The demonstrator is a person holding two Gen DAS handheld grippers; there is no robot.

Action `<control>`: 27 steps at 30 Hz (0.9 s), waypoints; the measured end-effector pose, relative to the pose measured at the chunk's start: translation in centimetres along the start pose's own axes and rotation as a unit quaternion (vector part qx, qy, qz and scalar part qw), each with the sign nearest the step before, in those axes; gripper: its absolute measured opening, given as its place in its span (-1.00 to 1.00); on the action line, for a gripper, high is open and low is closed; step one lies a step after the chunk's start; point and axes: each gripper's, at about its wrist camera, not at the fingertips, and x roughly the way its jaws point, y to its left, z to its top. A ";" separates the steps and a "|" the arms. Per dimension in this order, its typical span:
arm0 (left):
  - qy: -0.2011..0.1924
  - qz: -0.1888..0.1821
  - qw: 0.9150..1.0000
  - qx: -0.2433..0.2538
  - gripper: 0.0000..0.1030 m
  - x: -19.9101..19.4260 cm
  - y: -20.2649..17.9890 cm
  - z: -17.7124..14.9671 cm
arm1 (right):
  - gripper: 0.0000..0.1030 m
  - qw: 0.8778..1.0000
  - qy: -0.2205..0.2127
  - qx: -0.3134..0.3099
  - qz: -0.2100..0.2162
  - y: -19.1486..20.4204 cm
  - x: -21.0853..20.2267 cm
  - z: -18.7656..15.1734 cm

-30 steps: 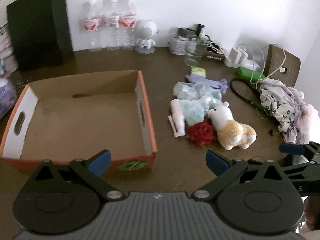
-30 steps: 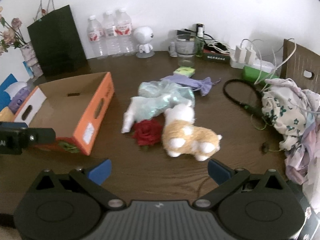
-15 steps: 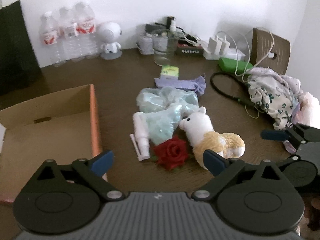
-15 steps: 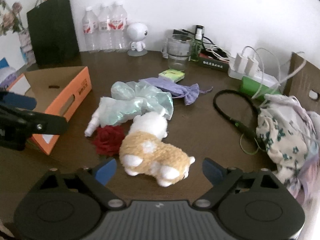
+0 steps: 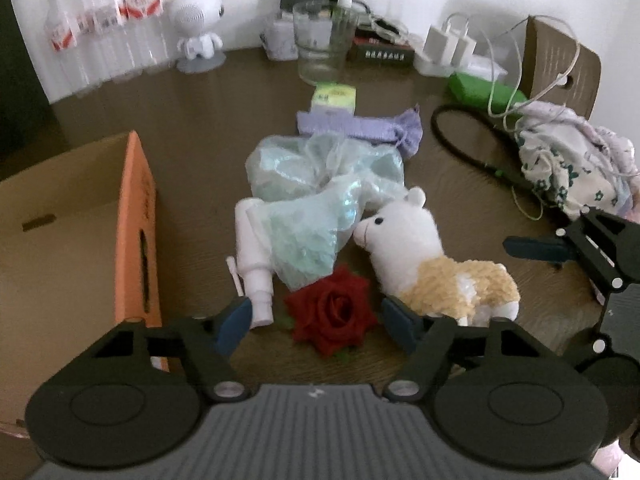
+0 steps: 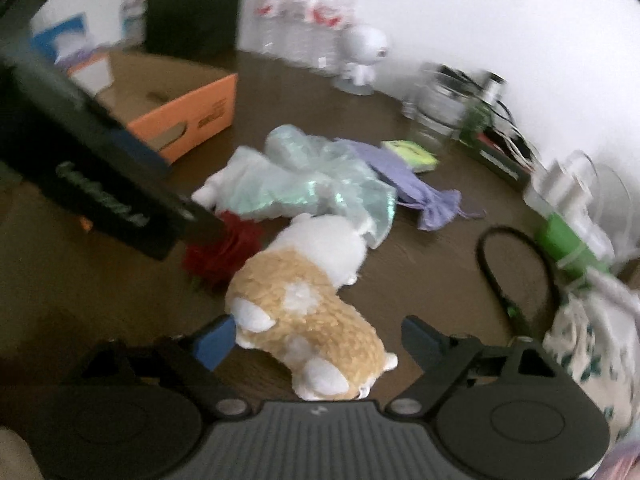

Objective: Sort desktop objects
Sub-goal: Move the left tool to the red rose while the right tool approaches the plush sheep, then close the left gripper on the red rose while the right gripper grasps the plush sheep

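Left to right, from your left wrist view. The orange cardboard box (image 5: 136, 224) sits at the far left on the brown table (image 5: 200, 120), open top, its orange side wall facing the pile. Just right of it, the white spray bottle (image 5: 252, 256) lies flat, partly under the pale blue-green sheer bag (image 5: 316, 200). The red rose (image 5: 332, 316) lies in front of that bag, between bottle and plush.

Your left gripper (image 5: 316, 324) is spread wide and holding nothing; the blue fingertips (image 5: 234, 324) flank the rose, the left tip just beside the bottle's nozzle, the right tip at the plush's rear. Can't tell if either tip touches.

The plush alpaca (image 5: 424, 264) lies on its side right of the rose, nose against the sheer bag. Behind the pile: a purple cloth pouch (image 5: 360, 128), then a green-yellow notepad (image 5: 334, 96), then a clear glass (image 5: 324, 44).

Your right gripper (image 6: 316, 340) is also wide open and empty, with the alpaca's (image 6: 304, 312) hind end between its tips; that view is motion-blurred. A floral cloth bundle (image 5: 568, 168) sits at the far right.
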 end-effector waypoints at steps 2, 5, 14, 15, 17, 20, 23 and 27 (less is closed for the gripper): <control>0.017 -0.005 1.000 -0.007 0.16 0.9 0.0 0.1 | 0.60 1.000 0.007 -0.029 0.004 0.3 0.6 0.2; 0.038 -0.013 0.999 -0.018 0.07 2.0 0.1 0.3 | 0.54 0.998 0.019 -0.058 0.012 0.5 1.3 0.5; 0.064 -0.017 0.997 -0.025 0.12 4.1 -0.5 0.9 | 0.09 0.993 0.057 -0.098 0.019 0.7 2.8 0.5; 0.066 -0.017 0.997 -0.025 0.11 4.2 -0.5 0.9 | 0.05 0.994 0.059 -0.095 0.020 0.6 2.8 0.5; 0.067 -0.016 0.997 -0.025 0.10 4.4 -0.6 0.8 | 0.00 0.994 0.064 -0.090 0.021 0.5 2.6 0.4; 0.063 -0.016 0.998 -0.024 -0.09 4.3 -0.6 0.6 | -0.04 0.994 0.067 -0.085 0.019 0.5 2.4 0.1; 0.059 -0.025 0.998 -0.020 -0.27 3.7 -0.7 0.4 | -0.09 0.995 0.066 -0.071 0.018 0.5 2.1 -0.1; 0.049 -0.037 0.998 -0.016 -0.30 2.6 -0.7 0.0 | -0.11 0.996 0.068 -0.052 0.020 0.4 1.6 -0.4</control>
